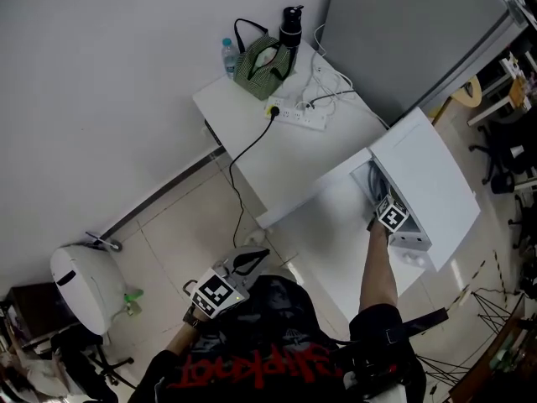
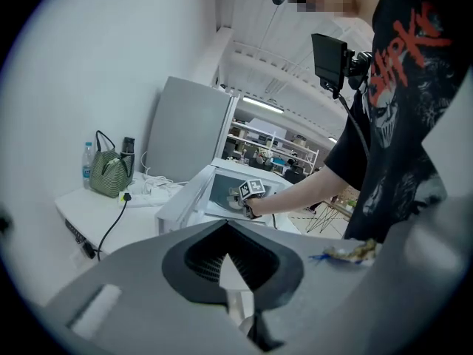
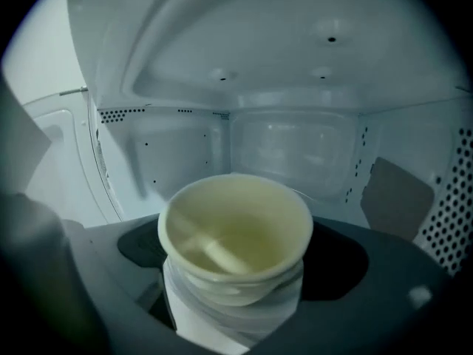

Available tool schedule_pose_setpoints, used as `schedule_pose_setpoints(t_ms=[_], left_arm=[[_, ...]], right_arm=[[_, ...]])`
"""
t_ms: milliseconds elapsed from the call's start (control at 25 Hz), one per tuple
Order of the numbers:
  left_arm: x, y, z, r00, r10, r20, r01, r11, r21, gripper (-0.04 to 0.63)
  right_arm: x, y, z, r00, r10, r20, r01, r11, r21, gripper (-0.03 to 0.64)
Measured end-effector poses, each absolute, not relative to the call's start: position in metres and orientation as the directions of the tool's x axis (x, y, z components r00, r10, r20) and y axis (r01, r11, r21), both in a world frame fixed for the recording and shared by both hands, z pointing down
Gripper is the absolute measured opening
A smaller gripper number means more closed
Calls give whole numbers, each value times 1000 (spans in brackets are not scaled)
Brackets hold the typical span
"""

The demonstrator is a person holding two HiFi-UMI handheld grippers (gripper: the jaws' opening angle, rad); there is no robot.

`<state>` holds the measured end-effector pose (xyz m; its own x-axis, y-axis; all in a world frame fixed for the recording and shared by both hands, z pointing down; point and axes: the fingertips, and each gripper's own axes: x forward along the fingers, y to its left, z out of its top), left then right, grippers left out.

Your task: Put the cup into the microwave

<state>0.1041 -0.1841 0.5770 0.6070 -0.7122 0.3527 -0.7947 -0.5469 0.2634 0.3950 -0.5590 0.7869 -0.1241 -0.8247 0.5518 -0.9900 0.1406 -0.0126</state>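
A pale cream cup [image 3: 236, 235] stands upright between the jaws of my right gripper [image 3: 233, 276], whose white pads wrap its lower body. Cup and jaws are inside the white microwave [image 1: 428, 183], with its perforated walls and back panel [image 3: 292, 150] all round. From the head view, the right gripper [image 1: 388, 214] reaches into the cavity and the cup is hidden. The microwave door [image 2: 185, 191] hangs open to the left. My left gripper [image 1: 256, 259] is held low beside my body, well away from the microwave, its fingers [image 2: 235, 272] together with nothing between them.
The microwave sits on a white table [image 1: 277, 158]. At the table's far end are a green striped bag [image 1: 264, 61], a black bottle [image 1: 290, 25], a water bottle [image 1: 228, 55] and a power strip [image 1: 298, 114] with a black cable. A grey panel [image 1: 403, 32] stands behind.
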Motion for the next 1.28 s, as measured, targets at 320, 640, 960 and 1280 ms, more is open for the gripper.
schedule_pose_setpoints(t_ms=[320, 640, 960, 1280], left_arm=[[114, -194, 562, 752, -598, 276, -659, -692, 296, -2], [138, -199, 567, 952, -253, 170, -301, -870, 390, -2], [164, -169, 582, 972, 149, 180, 83, -940, 332, -2], [165, -6, 544, 952, 265, 154, 231, -950, 211, -2]], right_arm=[[372, -455, 739, -133, -859, 494, -988, 76, -134, 493], [285, -333, 647, -234, -881, 411, -972, 221, -79, 1], [247, -188, 603, -149, -919, 365, -988, 120, -99, 2], [234, -8, 552, 127, -987, 99, -983, -139, -124, 2]])
